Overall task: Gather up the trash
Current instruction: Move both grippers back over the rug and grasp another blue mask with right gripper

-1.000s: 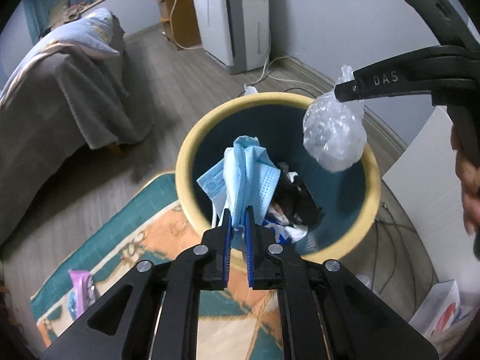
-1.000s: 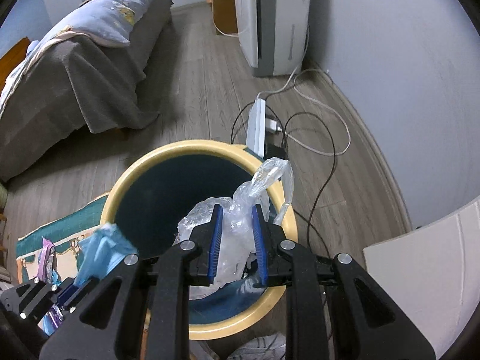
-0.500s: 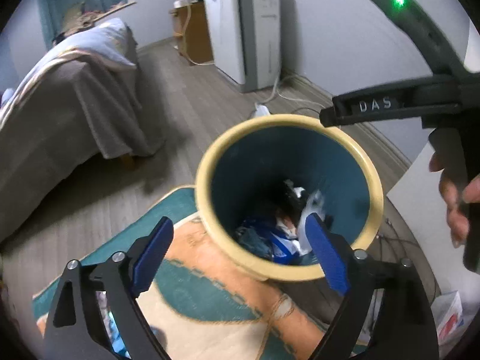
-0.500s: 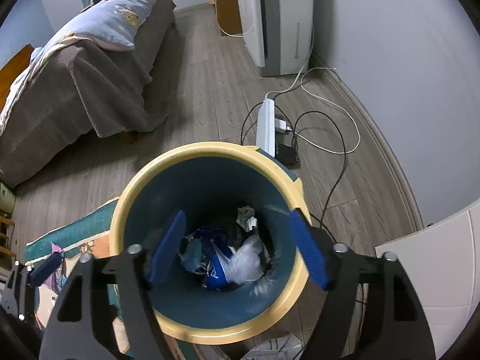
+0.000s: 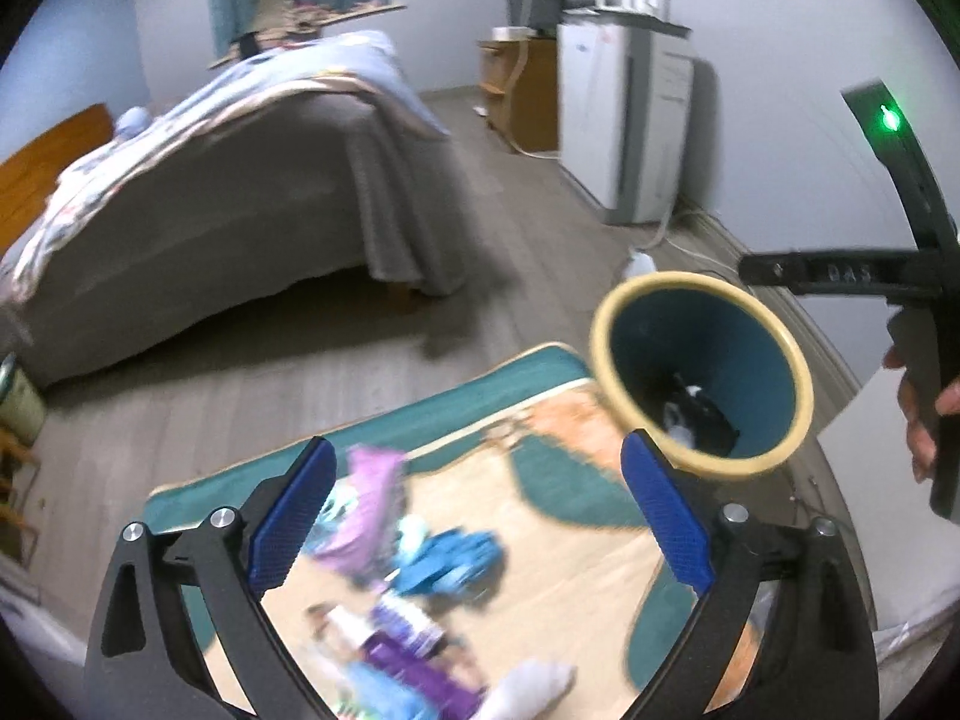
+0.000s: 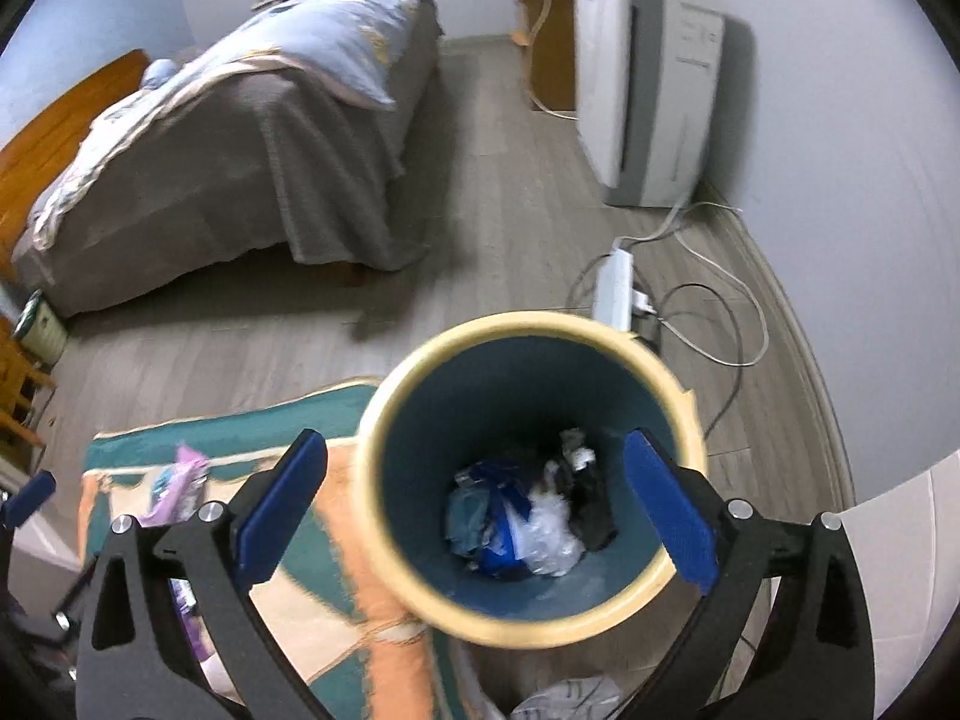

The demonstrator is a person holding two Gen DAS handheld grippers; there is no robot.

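The bin [image 6: 672, 396] sits under the right claw [image 6: 474, 504], trash [image 6: 528, 525] in it. The rug [image 5: 558, 516] lies under the left claw [image 5: 480, 516].

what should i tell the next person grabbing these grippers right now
Left gripper: open, empty, aimed at the rug.
Right gripper: open, empty, over the trash bin.
In the bin: clear plastic bag and blue scraps, among darker bits.
Left to collect: purple wrapper, blue crumpled piece, purple packet and a white piece on the rug; the view is blurred, so check each.
Another crumpled item lies on the floor beside the bin.
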